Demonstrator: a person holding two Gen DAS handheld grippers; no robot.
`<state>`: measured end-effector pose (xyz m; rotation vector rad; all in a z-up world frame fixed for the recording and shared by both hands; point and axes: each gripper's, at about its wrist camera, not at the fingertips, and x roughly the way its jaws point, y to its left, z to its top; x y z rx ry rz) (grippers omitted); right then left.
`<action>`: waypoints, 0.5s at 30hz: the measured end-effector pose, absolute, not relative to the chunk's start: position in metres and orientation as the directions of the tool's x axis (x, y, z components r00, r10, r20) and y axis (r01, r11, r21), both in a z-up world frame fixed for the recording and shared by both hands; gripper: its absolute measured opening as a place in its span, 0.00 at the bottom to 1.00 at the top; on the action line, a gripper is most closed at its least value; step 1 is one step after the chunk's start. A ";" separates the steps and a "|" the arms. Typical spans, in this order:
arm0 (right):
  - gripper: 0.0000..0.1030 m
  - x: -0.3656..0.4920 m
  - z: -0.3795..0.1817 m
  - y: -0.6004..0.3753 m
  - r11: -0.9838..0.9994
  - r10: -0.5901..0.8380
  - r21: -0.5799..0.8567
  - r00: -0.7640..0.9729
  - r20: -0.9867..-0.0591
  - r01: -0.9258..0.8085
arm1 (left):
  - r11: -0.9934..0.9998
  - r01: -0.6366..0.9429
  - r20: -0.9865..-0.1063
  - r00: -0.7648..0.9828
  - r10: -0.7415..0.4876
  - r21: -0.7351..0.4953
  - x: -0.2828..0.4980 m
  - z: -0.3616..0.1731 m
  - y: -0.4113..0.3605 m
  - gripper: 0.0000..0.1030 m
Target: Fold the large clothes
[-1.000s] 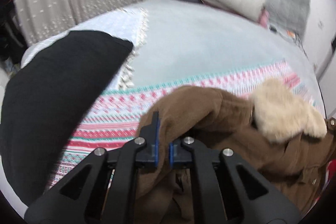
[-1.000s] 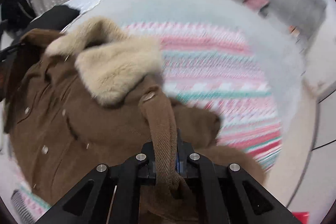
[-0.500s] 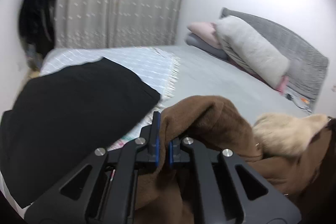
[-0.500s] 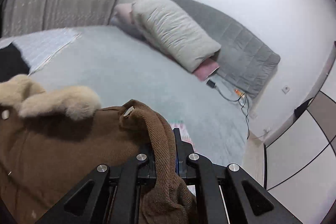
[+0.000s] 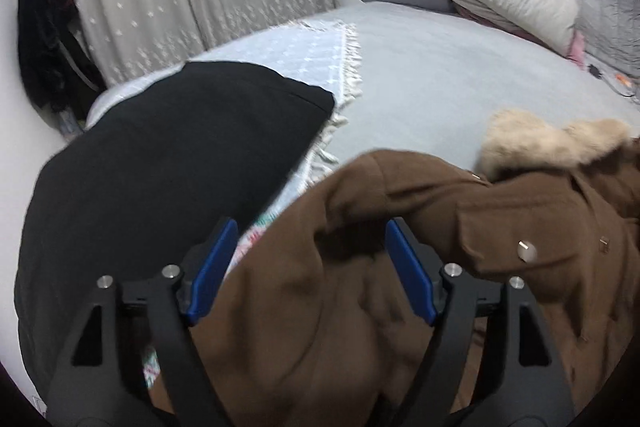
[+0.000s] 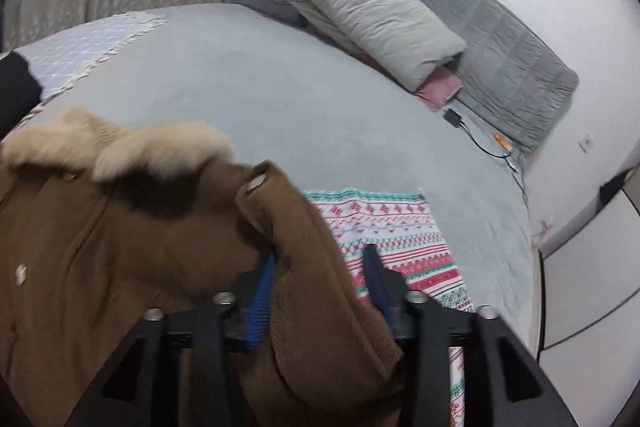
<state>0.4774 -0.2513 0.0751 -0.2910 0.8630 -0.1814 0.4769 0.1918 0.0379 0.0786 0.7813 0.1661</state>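
One wide bed (image 5: 440, 75) with a grey cover carries everything. Across its near side lies the brown coat (image 5: 400, 227), its pale fur collar (image 5: 552, 143) toward the pillows (image 6: 360, 15); a folded black garment (image 5: 160, 167) sits just beside it. Both grippers stand spread wide: the left gripper (image 5: 310, 263) and right gripper (image 6: 320, 279) each straddle loose coat cloth without pinching it.

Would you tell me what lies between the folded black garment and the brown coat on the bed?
In the left wrist view, a pale blue fringed throw and a strip of patterned blanket show between the black garment and the brown coat.
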 end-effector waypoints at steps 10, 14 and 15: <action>0.73 0.369 0.135 -0.263 0.991 -0.025 -0.100 0.613 -0.790 -0.089 | 0.995 0.075 -0.787 0.617 0.009 0.070 0.377 0.069 0.183 0.82; 0.75 0.312 0.145 -0.266 0.988 0.059 -0.037 0.584 -0.810 -0.151 | 0.991 0.135 -0.817 0.573 -0.055 0.027 0.332 0.071 0.184 0.82; 0.75 0.291 0.144 -0.260 0.986 0.072 -0.028 0.575 -0.815 -0.163 | 0.989 0.145 -0.825 0.561 -0.064 0.022 0.320 0.069 0.185 0.83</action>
